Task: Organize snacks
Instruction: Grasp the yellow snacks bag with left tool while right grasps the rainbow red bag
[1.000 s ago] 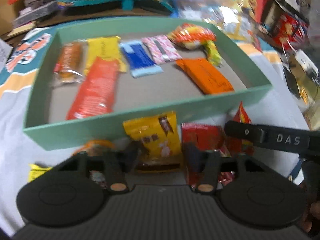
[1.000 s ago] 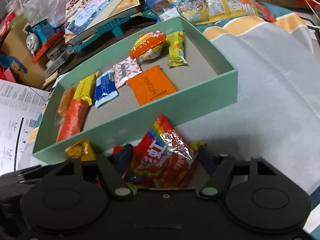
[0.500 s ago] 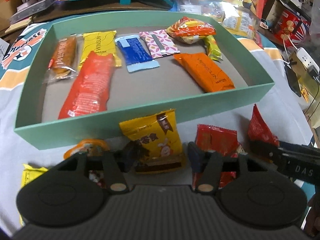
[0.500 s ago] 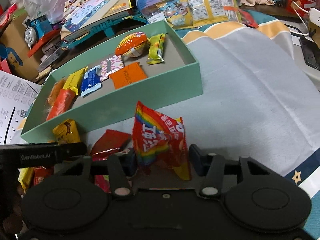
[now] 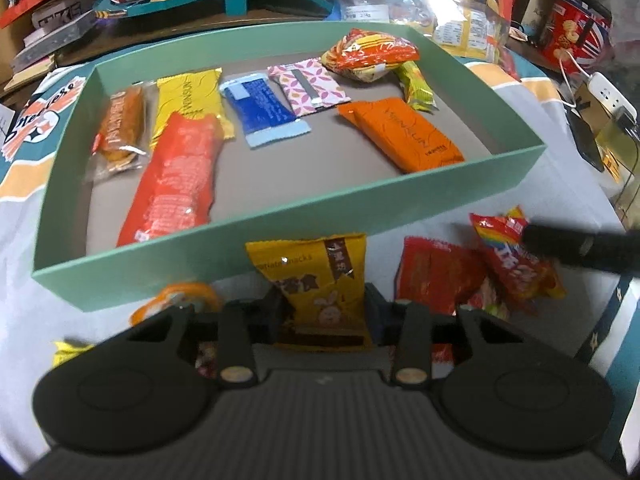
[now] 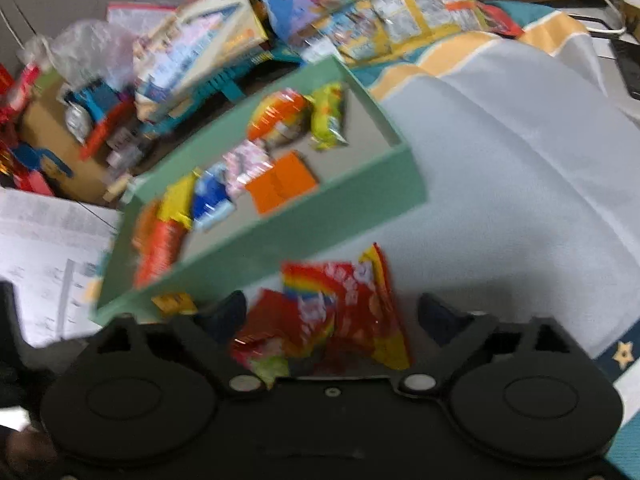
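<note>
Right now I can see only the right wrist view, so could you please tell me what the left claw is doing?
Observer: The left claw has just been closing, and its pads press on a yellow rabbit packet lying just outside the green tray.
Operator: Thank you. Is anything lying to the left of that packet?
Observer: Yes, an orange ring-shaped snack lies against the tray's near wall.

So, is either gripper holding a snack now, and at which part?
The left gripper pinches the yellow snack bag at its lower side edges. The right gripper has just opened; the rainbow packet lies loose between its jaws.
</note>
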Demonstrator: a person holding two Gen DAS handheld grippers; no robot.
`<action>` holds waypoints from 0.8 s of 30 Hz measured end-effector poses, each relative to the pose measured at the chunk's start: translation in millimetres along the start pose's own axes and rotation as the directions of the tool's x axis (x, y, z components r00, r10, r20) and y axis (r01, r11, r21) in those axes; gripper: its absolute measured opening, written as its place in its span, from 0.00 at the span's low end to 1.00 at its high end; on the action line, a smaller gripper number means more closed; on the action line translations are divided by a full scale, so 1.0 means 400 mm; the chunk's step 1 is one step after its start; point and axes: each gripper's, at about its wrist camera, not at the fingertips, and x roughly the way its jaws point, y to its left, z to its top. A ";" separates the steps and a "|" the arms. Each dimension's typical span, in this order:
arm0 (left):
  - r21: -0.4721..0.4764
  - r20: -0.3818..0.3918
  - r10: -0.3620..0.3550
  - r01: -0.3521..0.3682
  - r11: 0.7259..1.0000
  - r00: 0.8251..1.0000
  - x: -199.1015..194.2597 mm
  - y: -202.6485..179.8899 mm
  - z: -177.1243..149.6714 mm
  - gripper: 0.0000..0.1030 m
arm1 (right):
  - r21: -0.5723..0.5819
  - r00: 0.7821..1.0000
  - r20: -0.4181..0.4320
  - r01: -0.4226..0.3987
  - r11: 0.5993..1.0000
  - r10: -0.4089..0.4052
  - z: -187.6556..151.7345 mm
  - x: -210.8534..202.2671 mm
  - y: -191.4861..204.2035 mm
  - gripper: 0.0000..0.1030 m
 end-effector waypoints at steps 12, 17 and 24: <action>0.014 0.019 0.027 -0.027 1.000 0.999 -0.002 0.012 -0.010 0.39 | -0.239 0.986 -0.030 0.151 0.959 -0.163 -0.033 0.092 0.066 0.59; 0.015 0.025 0.051 -0.052 0.999 0.998 0.005 0.002 0.000 0.38 | -0.183 0.990 -0.057 0.119 0.976 -0.132 -0.019 0.092 0.075 0.35; -0.021 0.012 -0.003 0.003 1.000 1.000 -0.033 0.016 -0.014 0.37 | -0.138 0.991 -0.039 0.120 0.983 -0.126 -0.021 0.032 0.058 0.35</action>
